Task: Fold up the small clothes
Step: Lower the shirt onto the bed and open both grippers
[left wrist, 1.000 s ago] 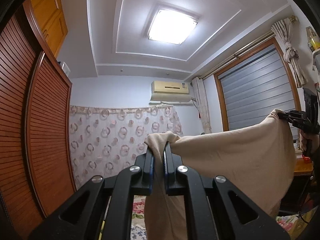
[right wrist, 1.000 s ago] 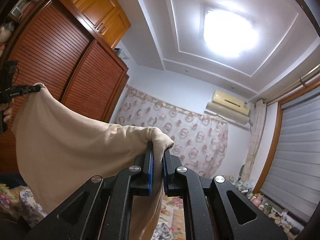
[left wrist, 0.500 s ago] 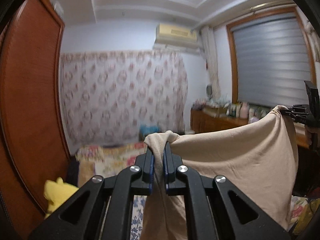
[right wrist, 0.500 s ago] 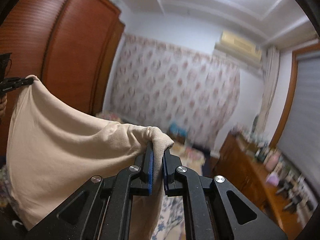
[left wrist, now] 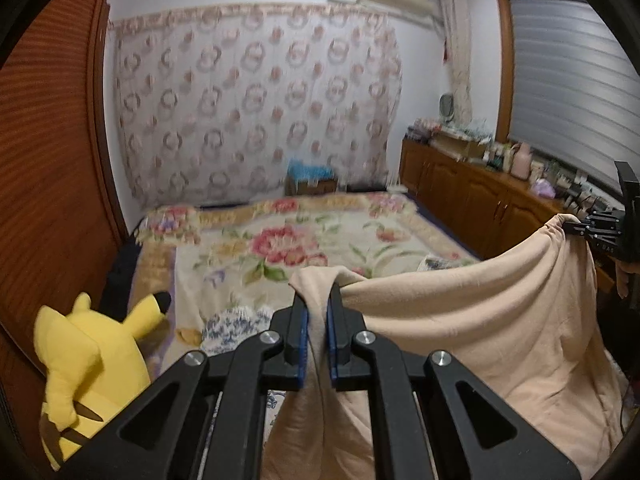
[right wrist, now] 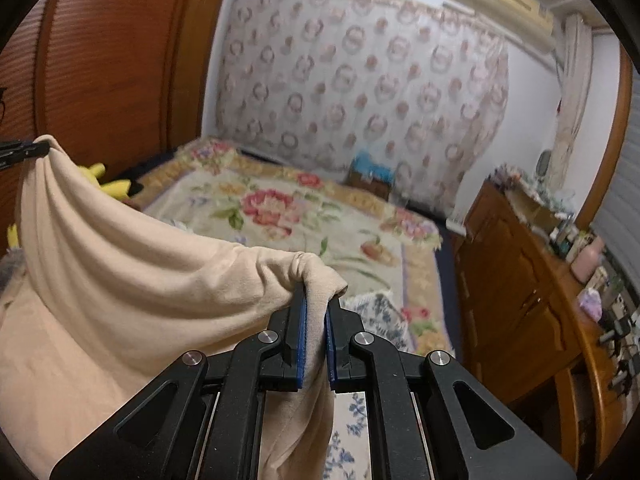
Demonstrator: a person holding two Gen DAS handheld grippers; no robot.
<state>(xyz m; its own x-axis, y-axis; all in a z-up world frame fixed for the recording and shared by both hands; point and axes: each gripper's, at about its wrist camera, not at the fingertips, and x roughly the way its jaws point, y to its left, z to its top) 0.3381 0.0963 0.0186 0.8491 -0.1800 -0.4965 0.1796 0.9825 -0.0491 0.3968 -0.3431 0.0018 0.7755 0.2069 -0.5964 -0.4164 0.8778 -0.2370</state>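
A beige garment (left wrist: pixel 488 328) hangs spread between both grippers above a bed. My left gripper (left wrist: pixel 318 300) is shut on one bunched corner of it, the cloth pinched between the blue pads. In the right wrist view my right gripper (right wrist: pixel 316 296) is shut on the opposite corner of the beige garment (right wrist: pixel 120 280). Each gripper shows in the other's view: the right gripper (left wrist: pixel 576 227) at the far right edge, the left gripper (right wrist: pixel 42 147) at the far left edge. The cloth sags between them, and its lower part drops out of view.
Below lies a bed with a floral cover (left wrist: pixel 288 240) and a blue-patterned cloth (left wrist: pixel 232 322) near its front. A yellow plush toy (left wrist: pixel 88 360) sits at the left by a wooden wardrobe (left wrist: pixel 48 160). A cluttered wooden sideboard (right wrist: pixel 520 280) runs along the right.
Both grippers have tipped downward with the garment still stretched between them; the views have swung from the ceiling and lamp to the bed, plush toy and sideboard.
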